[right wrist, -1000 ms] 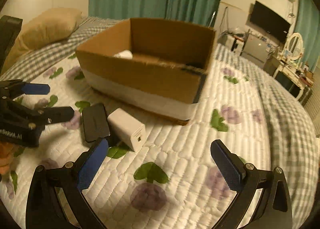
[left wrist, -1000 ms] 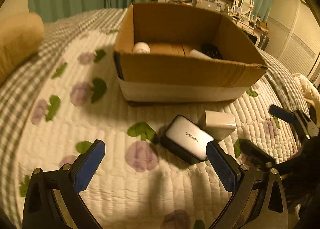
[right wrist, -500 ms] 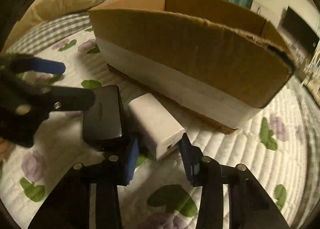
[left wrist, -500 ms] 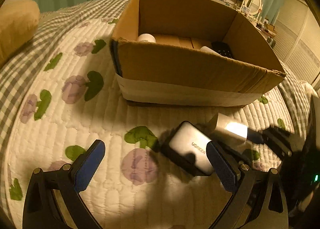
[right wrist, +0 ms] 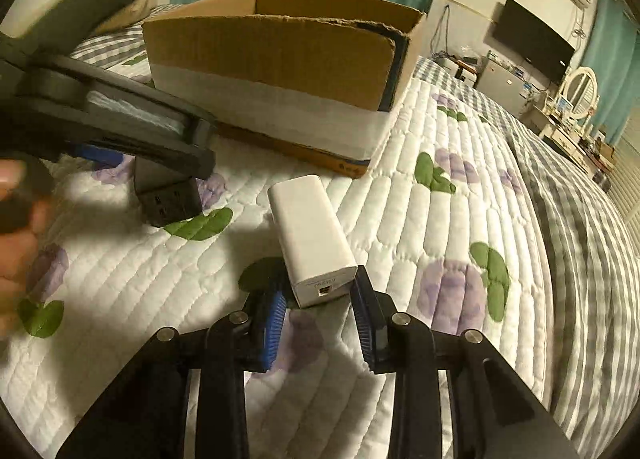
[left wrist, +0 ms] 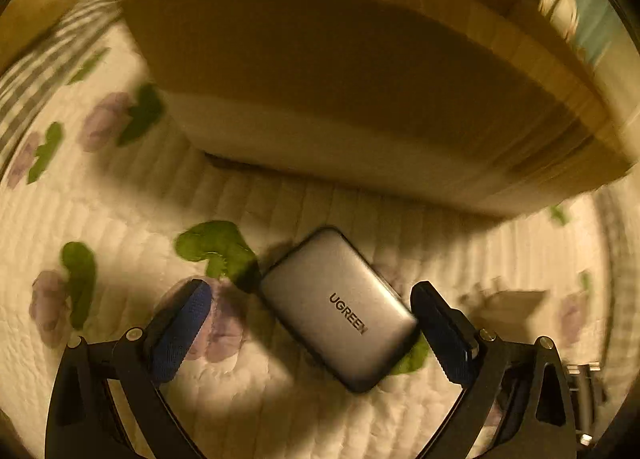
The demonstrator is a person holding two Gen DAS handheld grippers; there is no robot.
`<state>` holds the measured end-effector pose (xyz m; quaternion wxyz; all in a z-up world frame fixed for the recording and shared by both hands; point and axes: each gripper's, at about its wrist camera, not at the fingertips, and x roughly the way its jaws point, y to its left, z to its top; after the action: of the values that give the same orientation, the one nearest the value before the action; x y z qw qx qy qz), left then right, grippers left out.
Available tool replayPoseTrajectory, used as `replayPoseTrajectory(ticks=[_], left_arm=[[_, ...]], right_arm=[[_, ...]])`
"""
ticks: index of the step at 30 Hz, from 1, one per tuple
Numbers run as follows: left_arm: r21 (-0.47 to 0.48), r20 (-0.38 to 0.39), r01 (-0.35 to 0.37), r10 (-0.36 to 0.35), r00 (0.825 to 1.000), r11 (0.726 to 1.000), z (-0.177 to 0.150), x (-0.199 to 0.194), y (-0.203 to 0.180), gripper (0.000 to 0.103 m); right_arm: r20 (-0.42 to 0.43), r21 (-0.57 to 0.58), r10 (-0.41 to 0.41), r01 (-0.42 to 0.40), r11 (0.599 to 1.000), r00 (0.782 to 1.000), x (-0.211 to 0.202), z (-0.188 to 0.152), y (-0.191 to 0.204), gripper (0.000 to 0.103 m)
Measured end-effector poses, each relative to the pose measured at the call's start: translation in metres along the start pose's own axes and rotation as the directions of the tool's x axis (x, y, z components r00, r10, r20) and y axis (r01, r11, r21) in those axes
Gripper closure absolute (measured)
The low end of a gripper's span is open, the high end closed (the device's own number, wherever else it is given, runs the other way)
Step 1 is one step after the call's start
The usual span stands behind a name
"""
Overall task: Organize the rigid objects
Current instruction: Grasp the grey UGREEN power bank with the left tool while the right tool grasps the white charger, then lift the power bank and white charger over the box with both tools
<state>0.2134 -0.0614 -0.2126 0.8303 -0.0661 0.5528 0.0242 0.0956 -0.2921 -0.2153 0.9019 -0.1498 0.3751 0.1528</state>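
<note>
- Right wrist view: the right gripper (right wrist: 320, 309) sits low over the quilt (right wrist: 420, 219), its jaws narrowed around the near end of the white charger (right wrist: 310, 235). The blue pads (right wrist: 274, 319) flank that end closely; whether they are pressing it yet cannot be told.
- That white block lies with its long axis running away from the gripper toward the cardboard box (right wrist: 272, 55), which stands just beyond on the bed, so the coming lift would carry it forward and up over the near wall.
- Left wrist view: the left gripper (left wrist: 310, 323) is spread wide, tilted down at the grey UGREEN charger (left wrist: 338, 309), which lies flat on the quilt between the fingers.
- Its long axis runs diagonally, from far left to near right, so its near-right corner lies just beside the right-hand finger while the left-hand finger stands well apart.
- Judged from this, the right hand is nearer to a finished grasp; the left would probably need a twist to square up.
</note>
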Motion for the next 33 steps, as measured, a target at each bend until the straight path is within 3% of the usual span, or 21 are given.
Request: replayPoseTrajectory(ticks=[4, 6, 7, 9, 11, 15, 19, 21, 25, 29, 33], left_arm=[[0.073, 0.011, -0.029, 0.028, 1.000, 0.997, -0.008, 0.003, -0.005, 0.009], [0.167, 0.046, -0.016, 0.008, 0.999, 0.986, -0.019, -0.004, -0.006, 0.023], [0.229, 0.067, -0.014, -0.001, 0.998, 0.973, -0.028, -0.008, -0.009, 0.028], [0.368, 0.107, -0.024, -0.016, 0.994, 0.930, -0.043, -0.015, -0.008, 0.047], [0.442, 0.122, -0.018, -0.040, 0.992, 0.897, -0.053, -0.021, 0.001, 0.054], [0.420, 0.098, 0.042, -0.091, 0.991, 0.906, -0.054, -0.025, 0.020, 0.058], [0.424, 0.087, 0.036, -0.081, 0.993, 0.905, -0.048, -0.021, 0.020, 0.056], [0.415, 0.078, 0.042, -0.082, 0.994, 0.909, -0.045, -0.018, 0.018, 0.053], [0.386, 0.065, 0.078, -0.111, 0.992, 0.919, -0.032, -0.012, 0.015, 0.046], [0.403, 0.066, 0.079, -0.116, 0.991, 0.912, -0.014, -0.004, 0.015, 0.041], [0.380, 0.090, 0.073, -0.116, 0.989, 0.922, -0.002, -0.001, 0.015, 0.059]], right_arm=[[0.000, 0.035, -0.005, 0.005, 0.999, 1.000, -0.003, -0.005, -0.003, 0.072], [-0.006, 0.059, -0.001, 0.001, 0.998, 1.000, -0.001, -0.006, -0.002, 0.073], [-0.004, 0.063, -0.002, 0.002, 0.998, 1.000, -0.004, -0.011, -0.003, 0.073], [-0.003, 0.069, -0.004, 0.004, 0.998, 1.000, -0.007, -0.013, -0.004, 0.078], [-0.016, 0.072, -0.006, 0.007, 0.997, 1.000, -0.009, -0.019, -0.002, 0.083], [-0.029, 0.075, -0.013, 0.015, 0.997, 0.999, -0.010, -0.021, 0.001, 0.084], [-0.043, 0.071, 0.000, 0.003, 0.997, 0.999, -0.005, -0.017, -0.001, 0.083], [-0.052, 0.049, -0.008, 0.010, 0.999, 0.999, -0.002, -0.014, 0.000, 0.076], [-0.041, -0.034, -0.082, 0.081, 0.996, 0.996, 0.000, -0.009, 0.012, 0.041], [-0.013, -0.171, -0.130, 0.126, 0.977, 0.991, 0.002, -0.002, 0.029, 0.033], [-0.004, -0.269, -0.109, 0.104, 0.957, 0.994, 0.008, 0.006, 0.038, 0.030]])
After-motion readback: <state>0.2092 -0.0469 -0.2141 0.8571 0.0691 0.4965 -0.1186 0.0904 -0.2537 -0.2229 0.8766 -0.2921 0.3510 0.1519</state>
